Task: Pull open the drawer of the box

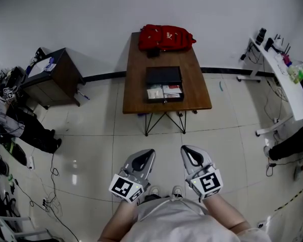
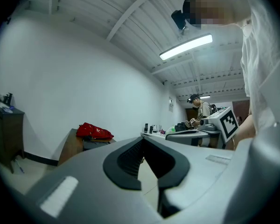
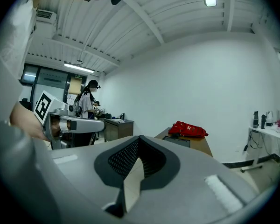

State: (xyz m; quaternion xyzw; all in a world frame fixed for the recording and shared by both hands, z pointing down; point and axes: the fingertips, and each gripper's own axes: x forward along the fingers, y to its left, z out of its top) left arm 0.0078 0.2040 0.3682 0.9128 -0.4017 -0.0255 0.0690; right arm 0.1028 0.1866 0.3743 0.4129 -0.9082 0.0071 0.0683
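Note:
A black box [image 1: 163, 75] sits on a brown wooden table [image 1: 200, 92] across the room. Its drawer [image 1: 164, 93] stands pulled out toward me, with white and red items inside. Both grippers hang low near my body, far from the table. The left gripper [image 1: 149, 153] is shut with nothing between its jaws. The right gripper [image 1: 186, 149] is also shut and empty. In the left gripper view the left gripper [image 2: 143, 140] has its tips meeting, with the table far behind. In the right gripper view the right gripper [image 3: 139, 138] shows the same.
A red backpack [image 1: 165, 37] lies at the table's far end behind the box. A dark cabinet [image 1: 55, 77] stands at the left, a white desk [image 1: 285, 79] at the right. Cables [image 1: 50, 185] trail over the tiled floor on the left. Another person [image 3: 87, 104] stands in the background.

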